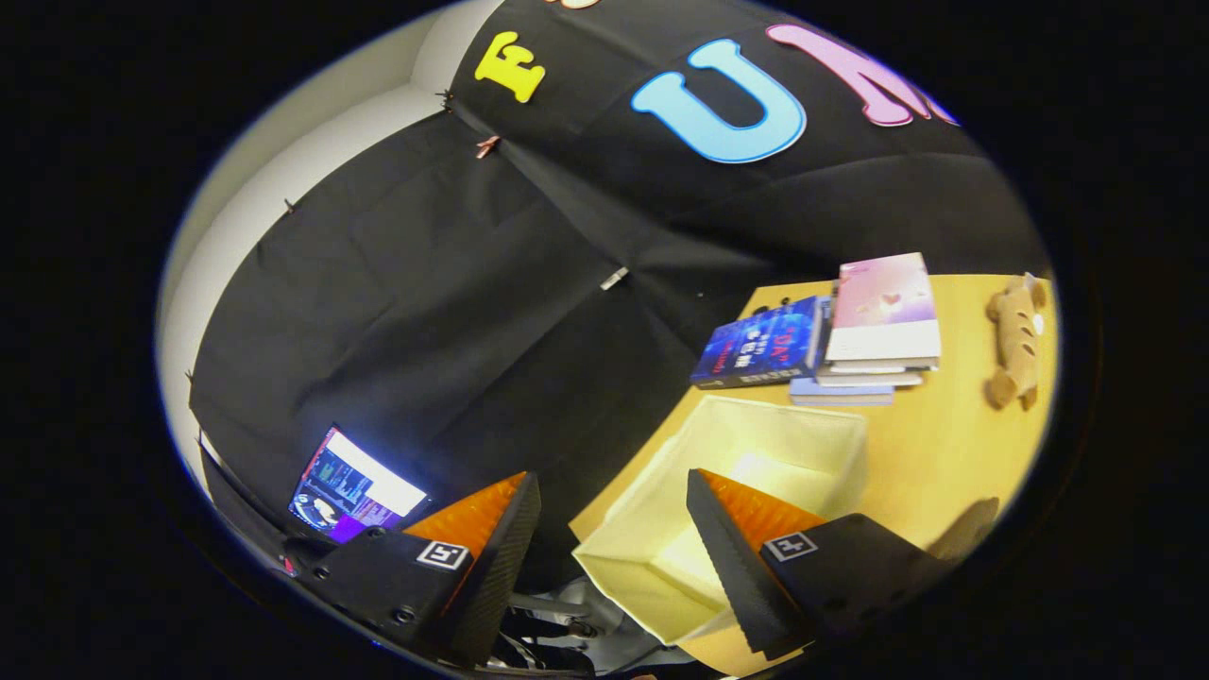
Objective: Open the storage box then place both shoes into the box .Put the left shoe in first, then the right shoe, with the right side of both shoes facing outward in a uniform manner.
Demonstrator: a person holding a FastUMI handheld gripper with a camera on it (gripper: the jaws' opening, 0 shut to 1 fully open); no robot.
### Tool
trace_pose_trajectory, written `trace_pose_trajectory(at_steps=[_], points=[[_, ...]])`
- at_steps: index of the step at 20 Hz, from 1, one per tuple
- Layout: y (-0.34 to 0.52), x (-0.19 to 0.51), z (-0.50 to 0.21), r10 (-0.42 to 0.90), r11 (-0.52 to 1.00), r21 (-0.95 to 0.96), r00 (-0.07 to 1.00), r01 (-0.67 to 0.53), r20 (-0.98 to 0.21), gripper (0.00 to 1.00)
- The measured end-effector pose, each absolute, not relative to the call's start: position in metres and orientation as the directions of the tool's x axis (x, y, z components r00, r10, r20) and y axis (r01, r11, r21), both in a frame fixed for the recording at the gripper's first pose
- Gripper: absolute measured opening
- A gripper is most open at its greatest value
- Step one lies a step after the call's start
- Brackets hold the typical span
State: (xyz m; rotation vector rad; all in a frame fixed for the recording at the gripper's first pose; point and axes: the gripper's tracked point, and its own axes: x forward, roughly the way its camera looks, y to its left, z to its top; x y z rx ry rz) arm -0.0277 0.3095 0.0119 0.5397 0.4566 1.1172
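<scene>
Book stack (pixel 855 331), plush toy (pixel 1015 340) on table (pixel 945 444); lit screen (pixel 354 486).

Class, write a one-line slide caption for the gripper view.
Open gripper hovers over open pale storage box on wooden table, beside stacked books.

The tongs (pixel 614 557) stand apart with nothing between their fingers. Just ahead, the storage box (pixel 756 453) sits with its mouth uncovered and its inside bare, so the way in is free. Beyond it a stack of books (pixel 850 331) blocks the far desk (pixel 945 444), and a plush toy (pixel 1015 340) lies at the far right. Bare desk runs between box and toy.
</scene>
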Motion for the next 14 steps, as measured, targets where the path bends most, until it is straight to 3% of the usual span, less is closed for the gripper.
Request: trace_pose_trajectory(at_steps=[8,14], points=[[0.190,-0.021,-0.075,0.769,0.618,0.548,0.579,-0.564,-0.271,0.97],[0.130,-0.014,-0.168,0.628,0.773,0.474,0.614,-0.421,-0.479,0.96]])
